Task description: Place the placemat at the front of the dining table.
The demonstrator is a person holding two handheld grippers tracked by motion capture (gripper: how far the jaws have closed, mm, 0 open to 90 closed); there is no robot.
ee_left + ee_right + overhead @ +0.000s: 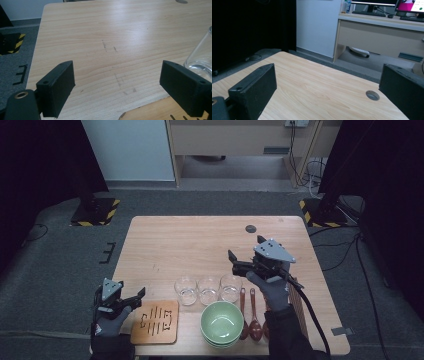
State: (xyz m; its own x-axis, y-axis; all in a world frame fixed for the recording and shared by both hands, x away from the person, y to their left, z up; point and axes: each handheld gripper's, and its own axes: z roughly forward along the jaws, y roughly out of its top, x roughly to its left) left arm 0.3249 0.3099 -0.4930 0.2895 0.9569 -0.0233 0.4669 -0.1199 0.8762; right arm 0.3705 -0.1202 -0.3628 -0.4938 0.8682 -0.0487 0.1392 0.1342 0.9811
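Glass tumblers [208, 289] are standing in a row behind the green bowl [222, 322]; I'm holding my right gripper [234, 260] above them and my left gripper [140, 296] beside the wooden trivet [156, 322], both wide apart, gripping nothing.

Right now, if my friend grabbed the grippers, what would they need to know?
Left gripper: open, holding nothing, at the table's near left corner by the wooden trivet.
Right gripper: open, holding nothing, raised above the three glasses.
Things: glasses in a row; stacked green bowls in front of them; spoons right of the bowls.
Done: nothing looks handled yet.
Left: everything, probably starting with the glasses.
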